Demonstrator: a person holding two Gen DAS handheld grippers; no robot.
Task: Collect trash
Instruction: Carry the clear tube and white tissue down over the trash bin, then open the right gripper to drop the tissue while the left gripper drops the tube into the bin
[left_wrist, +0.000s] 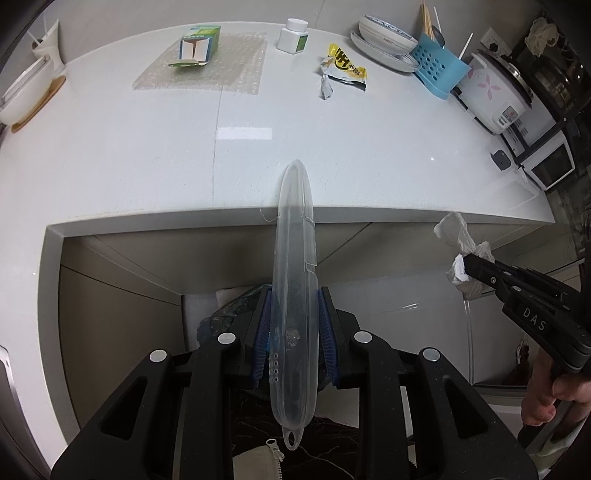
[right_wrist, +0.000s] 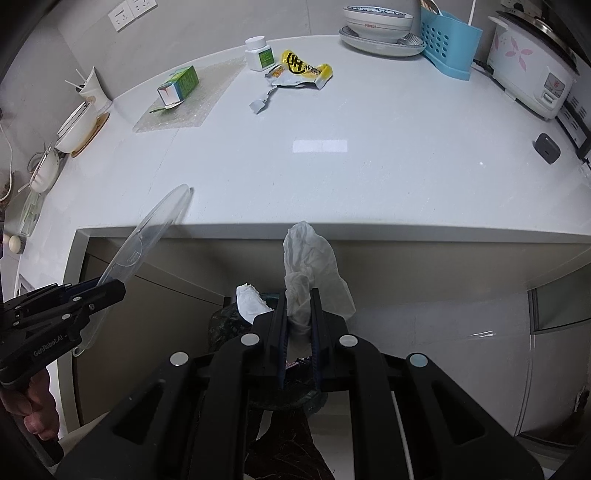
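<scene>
Left wrist view: the left gripper (left_wrist: 294, 325) is clamping a long, clear plastic case (left_wrist: 294, 266), seemingly empty, over the white counter (left_wrist: 147, 155) edge.

Right wrist view: the right gripper (right_wrist: 298, 325) is pinching a crumpled white tissue (right_wrist: 314, 269) below the counter edge. A torn yellow wrapper (right_wrist: 304, 68) is lying on the counter near a white bottle (right_wrist: 258, 53).

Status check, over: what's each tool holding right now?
Left tool clamped on clear plastic case. Right tool shut on crumpled tissue. Yellow wrapper on counter. Nothing blocking.

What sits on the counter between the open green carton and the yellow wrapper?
A white pill bottle stands between the green carton and the yellow wrapper, shown in both wrist views.
</scene>
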